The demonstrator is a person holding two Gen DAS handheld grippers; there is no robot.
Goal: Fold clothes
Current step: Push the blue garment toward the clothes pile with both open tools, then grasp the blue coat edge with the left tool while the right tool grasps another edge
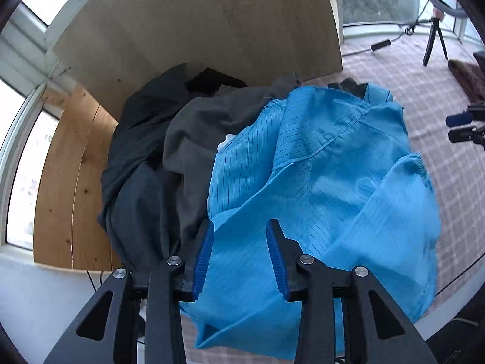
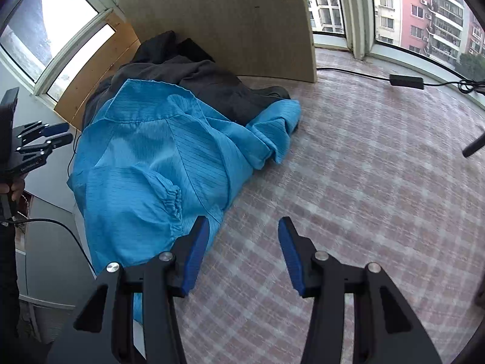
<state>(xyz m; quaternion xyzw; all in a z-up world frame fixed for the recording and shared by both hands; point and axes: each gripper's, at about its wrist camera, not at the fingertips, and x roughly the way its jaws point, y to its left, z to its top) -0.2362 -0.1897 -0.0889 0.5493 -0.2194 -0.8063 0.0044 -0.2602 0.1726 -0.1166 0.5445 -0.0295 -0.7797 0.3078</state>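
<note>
A crumpled bright blue pinstriped garment lies on the checked tablecloth, partly draped over the table's near-left edge. Its elastic cuff shows in the right wrist view. My left gripper is open and hovers over the garment's near hem, with blue cloth showing between its fingers. My right gripper is open above bare tablecloth, its left finger just beside the blue garment. Each gripper also shows in the other view: the left gripper, the right gripper.
A heap of dark grey and black clothes lies behind the blue garment against an upright plywood board. A power brick with cable and a tripod stand at the far side by the windows. A hand holds the left gripper.
</note>
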